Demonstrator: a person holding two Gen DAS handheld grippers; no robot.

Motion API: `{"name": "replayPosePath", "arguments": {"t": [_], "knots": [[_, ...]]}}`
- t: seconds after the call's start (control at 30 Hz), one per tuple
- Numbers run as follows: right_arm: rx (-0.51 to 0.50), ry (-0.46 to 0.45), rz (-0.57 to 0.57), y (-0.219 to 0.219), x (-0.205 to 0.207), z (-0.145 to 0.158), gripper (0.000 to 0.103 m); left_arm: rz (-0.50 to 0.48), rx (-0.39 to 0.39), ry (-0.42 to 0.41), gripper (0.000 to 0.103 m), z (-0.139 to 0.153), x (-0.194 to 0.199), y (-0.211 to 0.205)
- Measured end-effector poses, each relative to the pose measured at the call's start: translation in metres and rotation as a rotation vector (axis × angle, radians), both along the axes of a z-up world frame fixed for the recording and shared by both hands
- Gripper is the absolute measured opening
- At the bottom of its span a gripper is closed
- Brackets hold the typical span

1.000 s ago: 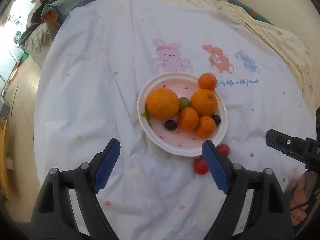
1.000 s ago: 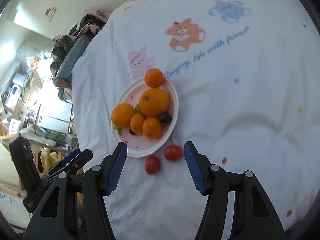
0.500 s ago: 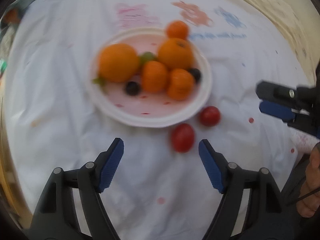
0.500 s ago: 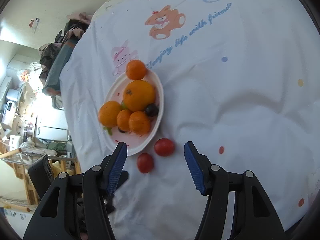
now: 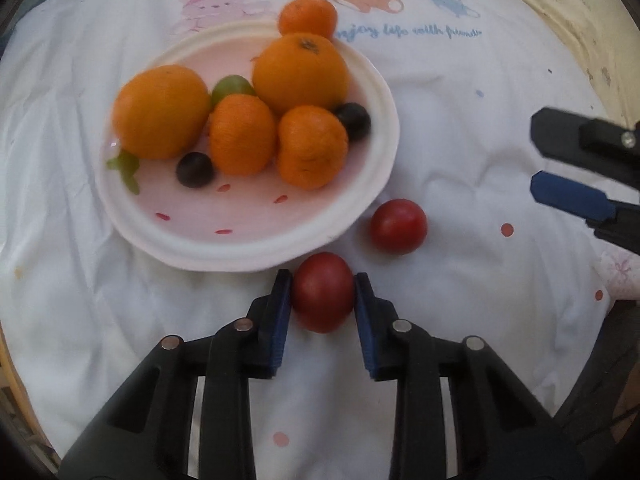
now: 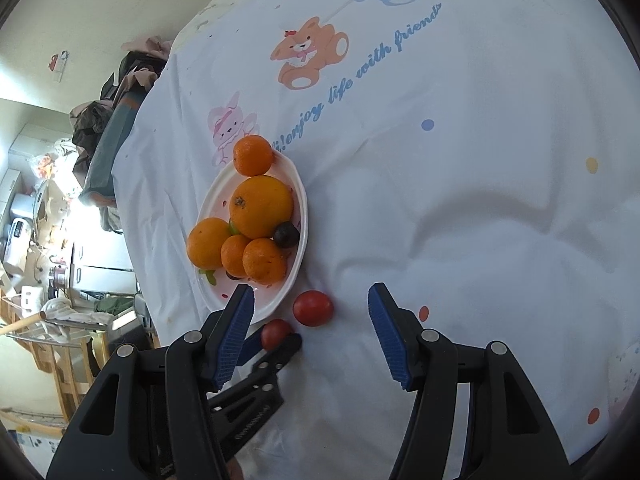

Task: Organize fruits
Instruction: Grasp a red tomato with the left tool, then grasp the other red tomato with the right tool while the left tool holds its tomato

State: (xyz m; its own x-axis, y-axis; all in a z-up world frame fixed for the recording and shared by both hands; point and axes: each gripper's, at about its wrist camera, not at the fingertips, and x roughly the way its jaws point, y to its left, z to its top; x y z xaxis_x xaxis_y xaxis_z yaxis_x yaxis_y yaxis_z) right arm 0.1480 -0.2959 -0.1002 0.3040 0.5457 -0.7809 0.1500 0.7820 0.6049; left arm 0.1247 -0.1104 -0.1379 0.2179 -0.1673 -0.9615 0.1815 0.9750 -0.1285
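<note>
A pink-white plate (image 5: pixel 240 240) on the white cloth holds several oranges (image 5: pixel 300 70), two dark grapes (image 5: pixel 195 169) and a green grape (image 5: pixel 232 85). My left gripper (image 5: pixel 322 280) is shut on a red cherry tomato (image 5: pixel 322 291) lying on the cloth just in front of the plate. A second tomato (image 5: pixel 398 226) lies to its right, apart. In the right wrist view, my right gripper (image 6: pixel 311 303) is open, with the second tomato (image 6: pixel 313 307) between its fingers; the held tomato (image 6: pixel 275 333) and plate (image 6: pixel 298 256) show to its left.
The cloth (image 6: pixel 460 160) has printed bears and blue lettering and is wrinkled. A small orange (image 5: pixel 307 14) sits at the plate's far rim. Clothes pile (image 6: pixel 116 120) and furniture lie beyond the table's left edge.
My left gripper has moved forward and down to the near tomato and shut on it. The right gripper has moved closer to the second tomato and stays open.
</note>
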Motion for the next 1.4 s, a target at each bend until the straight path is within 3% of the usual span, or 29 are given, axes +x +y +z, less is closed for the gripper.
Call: {"name": "replayPosePath", "arguments": {"t": [0.23, 0.73, 1.17, 1.4], "knots": [[-0.005, -0.006, -0.007, 0.000, -0.002, 0.002, 0.063, 0.048, -0.003, -0.006, 0.026, 0.031, -0.018, 0.023], [-0.012, -0.023, 0.032, 0.013, -0.006, 0.007, 0.063, 0.128, -0.029, -0.136, 0.026, 0.103, -0.049, 0.074], [-0.086, 0.024, 0.101, 0.032, -0.006, -0.013, 0.063, 0.212, -0.012, -0.143, 0.026, 0.088, -0.044, 0.101], [-0.245, 0.020, 0.215, 0.065, 0.001, -0.029, 0.063, 0.274, -0.063, -0.115, 0.026, 0.084, -0.037, 0.112]]}}
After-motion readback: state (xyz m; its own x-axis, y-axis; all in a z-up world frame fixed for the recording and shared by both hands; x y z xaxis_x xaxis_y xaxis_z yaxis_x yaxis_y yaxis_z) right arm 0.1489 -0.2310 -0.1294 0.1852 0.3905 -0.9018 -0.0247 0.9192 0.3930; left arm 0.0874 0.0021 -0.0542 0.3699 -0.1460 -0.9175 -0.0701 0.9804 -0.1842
